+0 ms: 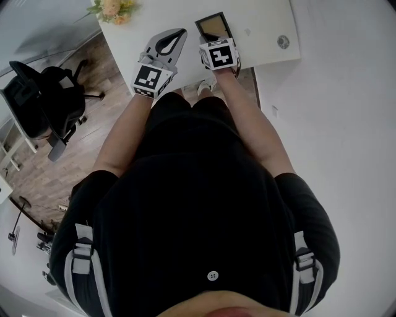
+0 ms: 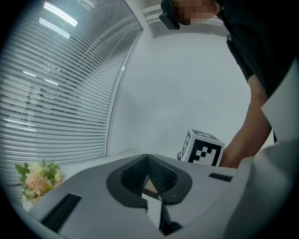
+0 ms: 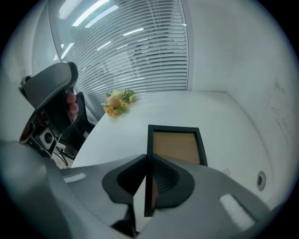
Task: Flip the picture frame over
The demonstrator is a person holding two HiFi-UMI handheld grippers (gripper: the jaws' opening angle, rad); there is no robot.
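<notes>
The picture frame [image 1: 213,26] has a black border around a brown panel that faces up, and it rests on the white table [image 1: 260,25]. In the right gripper view the frame [image 3: 175,145] runs away from me. Its left border passes edge-on between the pads of my right gripper [image 3: 147,158], which is shut on it. From the head view the right gripper [image 1: 208,41] sits at the frame's near edge. My left gripper [image 1: 178,34] hovers just left of the frame with its tips together and nothing held. In its own view the left gripper [image 2: 148,158] shows only a brown sliver through the gap.
A small bunch of flowers [image 1: 113,8] lies at the table's far left corner. A round cable hole [image 1: 283,41] is set in the table on the right. A black office chair [image 1: 49,105] stands on the wooden floor to the left. Window blinds [image 3: 140,56] lie beyond the table.
</notes>
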